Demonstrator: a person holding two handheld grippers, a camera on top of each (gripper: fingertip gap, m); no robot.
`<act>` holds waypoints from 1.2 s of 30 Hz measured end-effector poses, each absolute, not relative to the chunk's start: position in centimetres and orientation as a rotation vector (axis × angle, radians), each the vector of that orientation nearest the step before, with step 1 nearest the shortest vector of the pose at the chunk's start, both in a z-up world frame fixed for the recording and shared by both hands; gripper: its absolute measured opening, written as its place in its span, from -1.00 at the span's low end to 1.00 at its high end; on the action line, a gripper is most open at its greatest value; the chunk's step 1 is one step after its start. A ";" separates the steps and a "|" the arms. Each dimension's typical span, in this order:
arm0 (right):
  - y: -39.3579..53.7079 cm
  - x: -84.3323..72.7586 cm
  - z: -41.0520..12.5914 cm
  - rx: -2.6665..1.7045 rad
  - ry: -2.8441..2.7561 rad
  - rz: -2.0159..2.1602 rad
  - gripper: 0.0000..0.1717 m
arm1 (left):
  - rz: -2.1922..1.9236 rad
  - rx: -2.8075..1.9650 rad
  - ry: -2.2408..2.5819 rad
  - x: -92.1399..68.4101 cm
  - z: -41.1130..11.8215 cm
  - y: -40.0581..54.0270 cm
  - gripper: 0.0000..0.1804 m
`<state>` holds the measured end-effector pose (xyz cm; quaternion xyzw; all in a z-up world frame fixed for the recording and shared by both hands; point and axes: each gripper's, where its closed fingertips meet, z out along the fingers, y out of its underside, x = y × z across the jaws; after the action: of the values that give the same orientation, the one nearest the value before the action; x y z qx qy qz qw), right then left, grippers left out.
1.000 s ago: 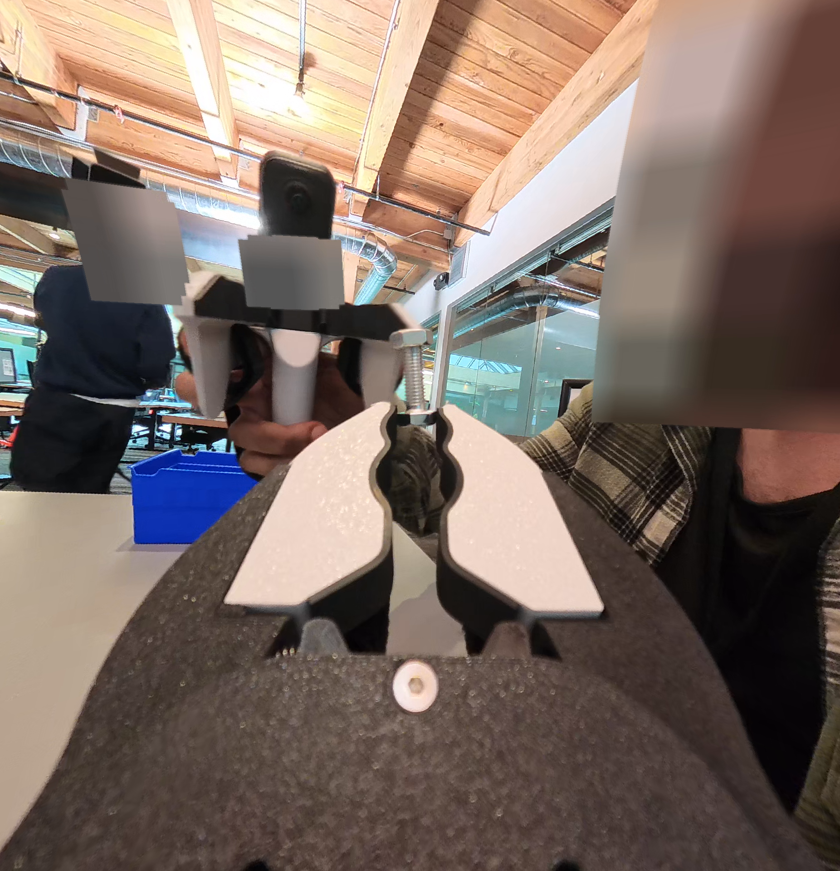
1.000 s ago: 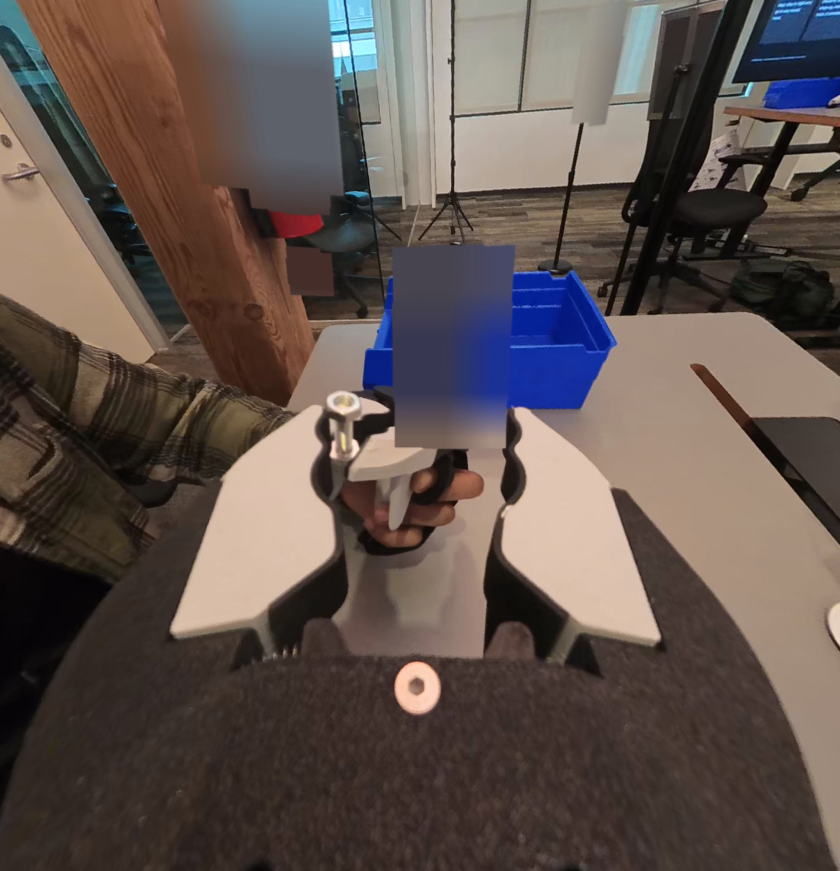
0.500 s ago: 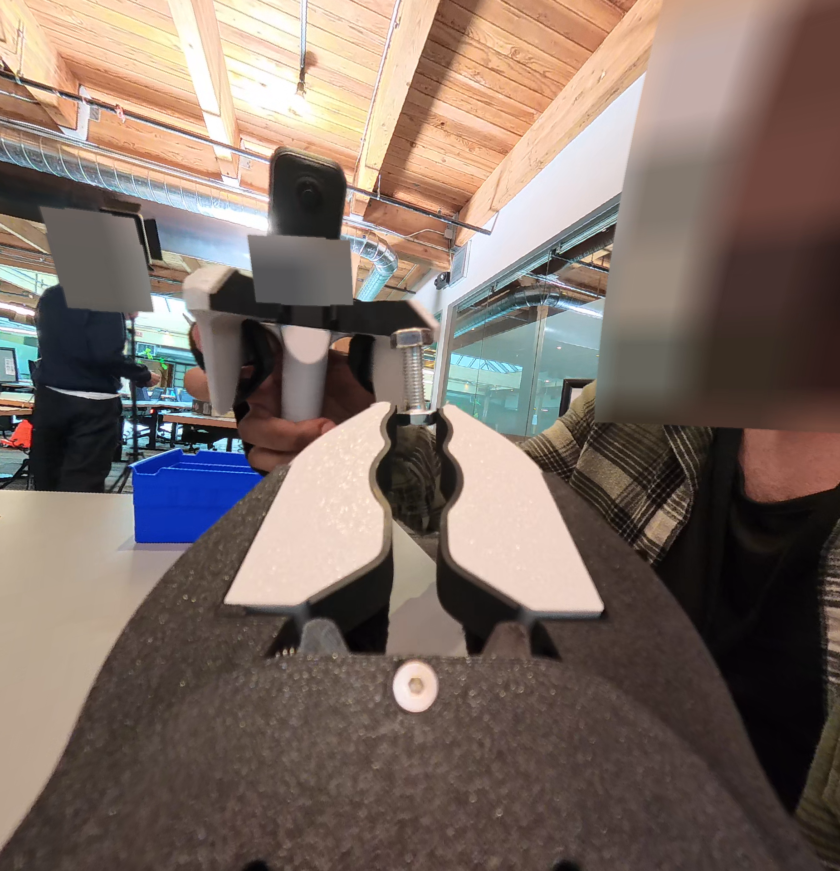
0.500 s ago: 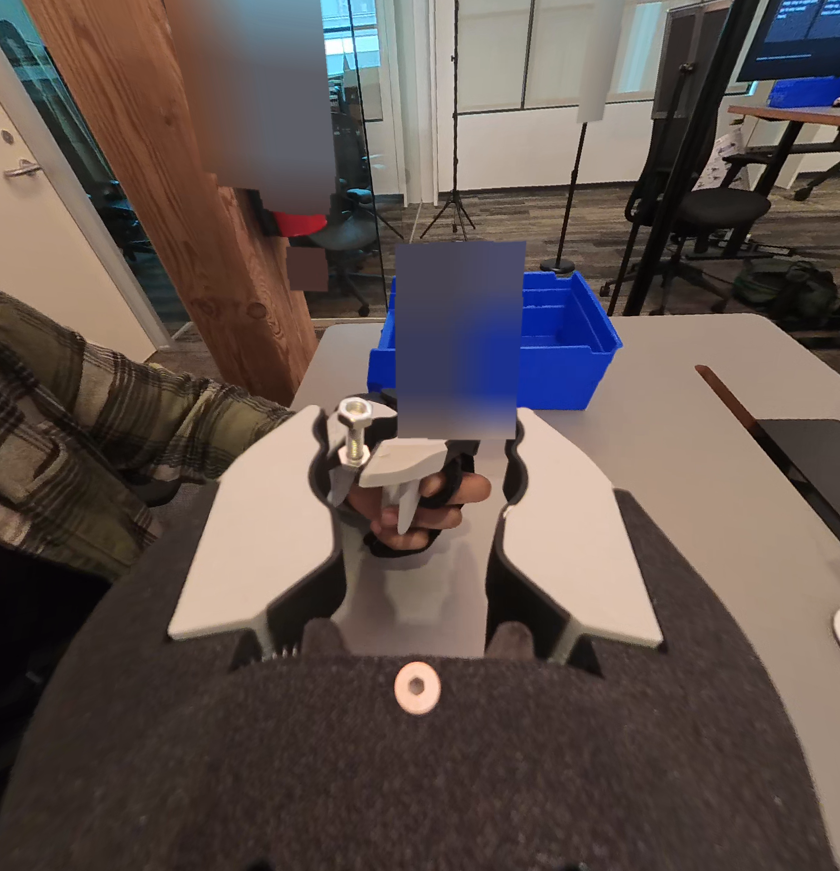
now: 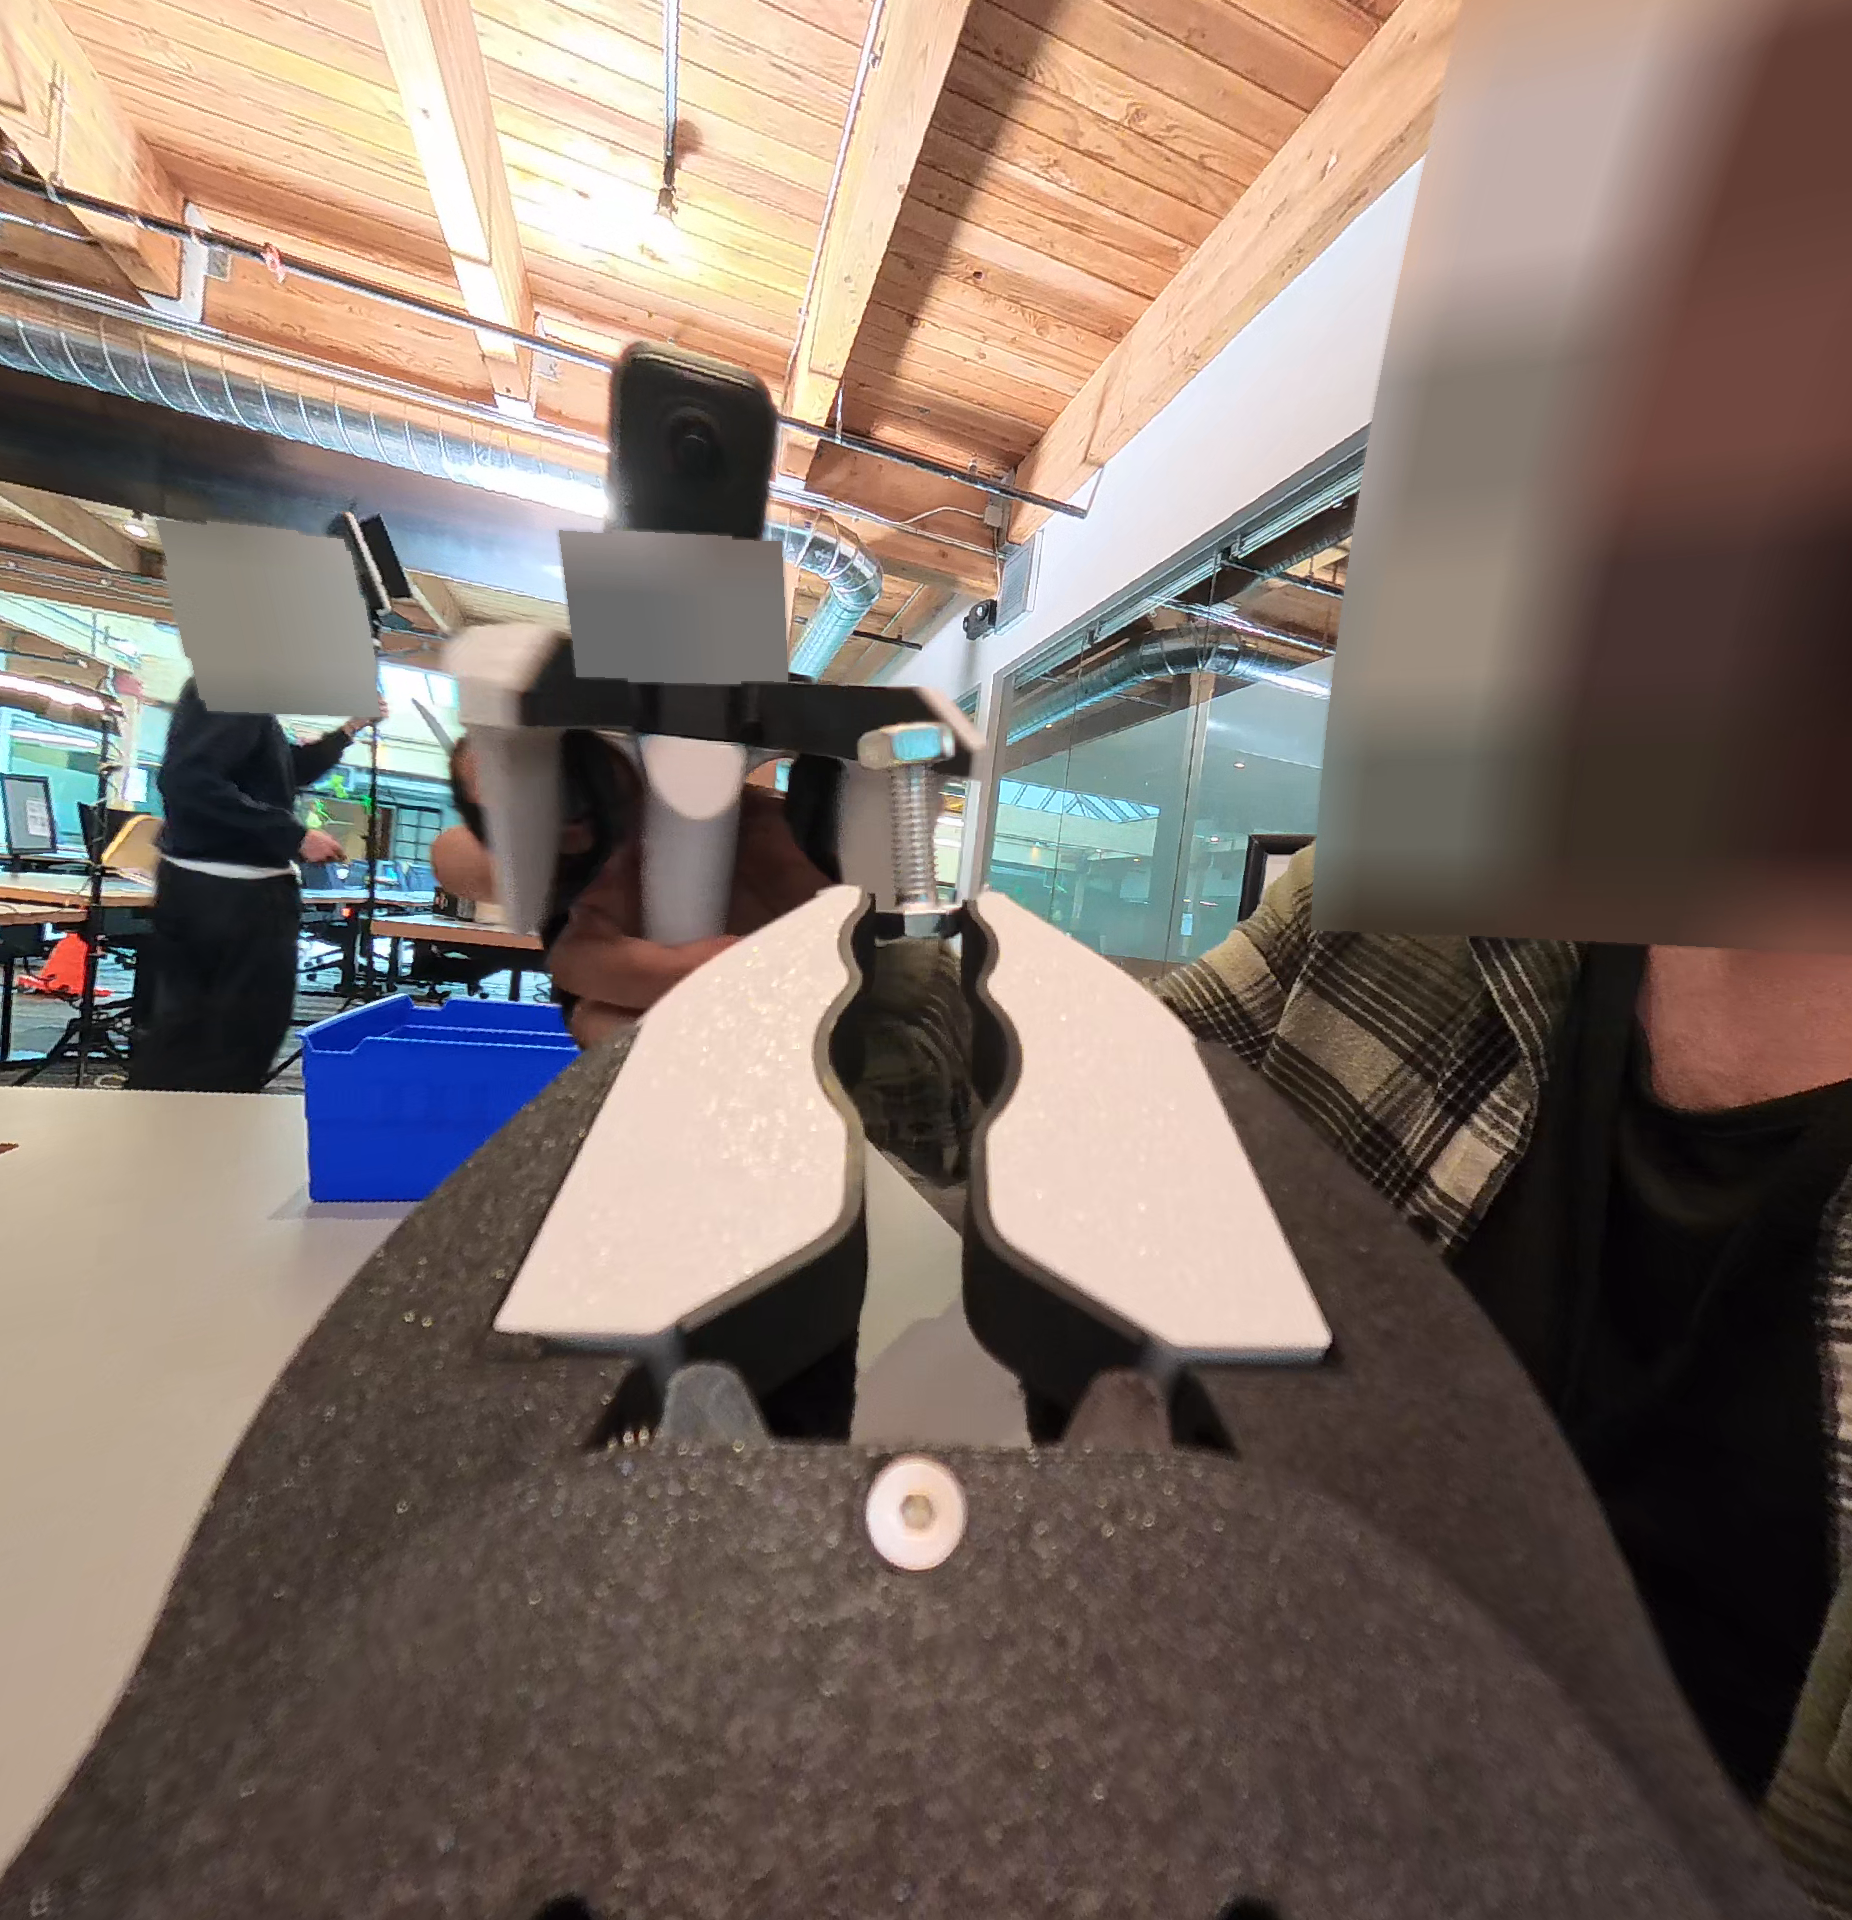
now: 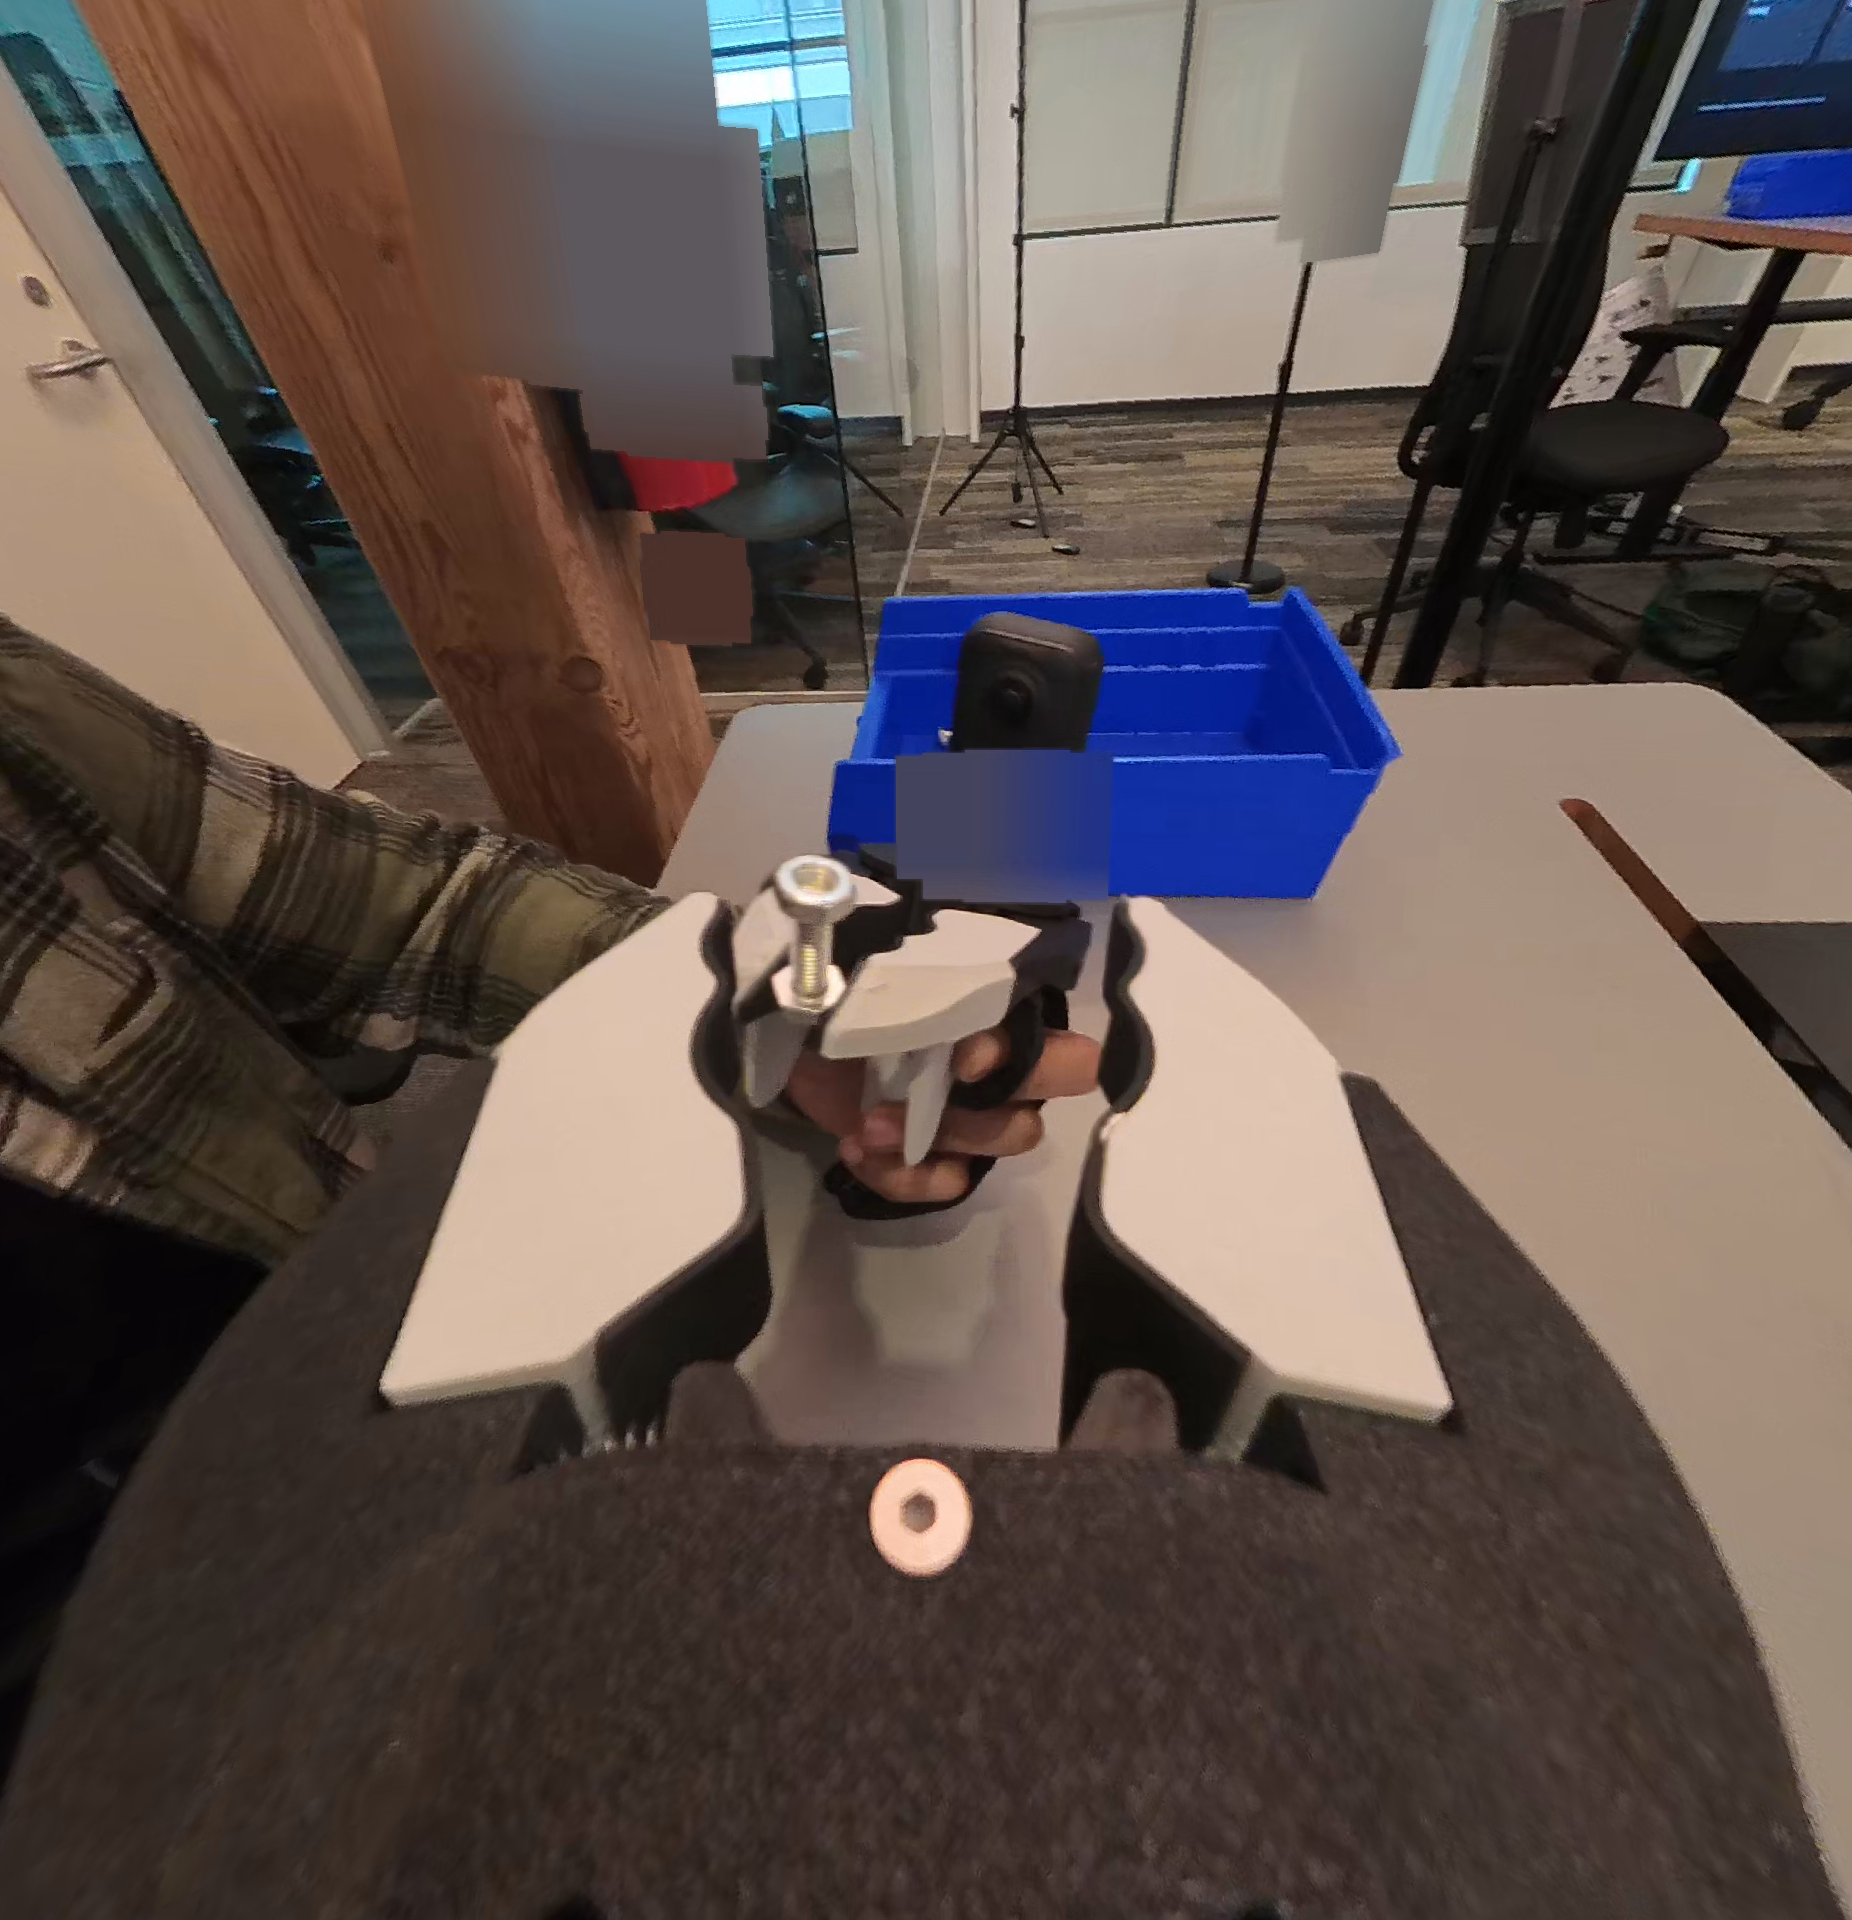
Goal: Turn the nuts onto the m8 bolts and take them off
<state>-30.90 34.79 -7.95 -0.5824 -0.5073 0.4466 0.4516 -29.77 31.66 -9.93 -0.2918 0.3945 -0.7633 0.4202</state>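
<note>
Wooden ceiling beams and a grey table frame the work; the left gripper (image 5: 917, 914) pinches the silver hex nut (image 5: 919, 921) at its narrow fingertips, the silver threaded M8 bolt (image 5: 911, 821) standing upright from it. The right gripper (image 6: 917, 966) gapes wide around the bolt, gripping nothing. A tilted or one-sided closure could likely cock the bolt, cross the threads, or knock the nut loose toward the blue plastic bin (image 6: 1213, 790)

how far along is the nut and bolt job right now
Done: a nut sits on the bolt, low on its thread. In hand: the left claw clamps that nut, bolt upright; the right claw is open around them. Left: turning it further or off; which way isn't clear.
</note>
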 end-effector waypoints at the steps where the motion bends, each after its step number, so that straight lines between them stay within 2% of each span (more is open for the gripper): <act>1: 34.4 -31.0 -8.0 -1.432 -1.268 1.124 -0.28 | -1.911 -0.731 0.988 -29.8 -9.9 31.7 -0.83; 9: 32.8 -32.2 -8.5 -1.452 -1.336 1.234 -0.58 | -1.891 -0.745 1.002 -29.5 -10.2 31.6 -0.83; 11: 32.6 -32.2 -8.6 -1.447 -1.360 1.251 -0.81 | -1.893 -0.743 0.996 -29.6 -10.1 31.7 -0.83; 21: 32.7 -31.1 -6.8 -1.354 -1.302 1.260 -0.83 | -1.891 -0.750 1.000 -29.6 -10.2 31.7 -0.83; 25: 33.3 -26.1 -6.7 -1.435 -1.226 1.133 -0.83 | -1.883 -0.753 1.008 -29.6 -10.2 31.6 -0.83; 31: 33.1 -9.4 -9.5 -1.757 -0.944 0.771 -0.82 | -1.869 -0.775 1.033 -29.1 -10.6 31.4 -0.83; 36: 30.3 9.9 -15.5 -2.090 -0.550 0.364 -0.82 | -1.852 -0.795 1.050 -28.7 -10.9 31.4 -0.83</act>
<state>9.94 30.25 -15.46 -0.8480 -0.2234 0.1479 0.4573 -28.66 31.39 -10.94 -0.3173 0.4190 -0.7392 0.4211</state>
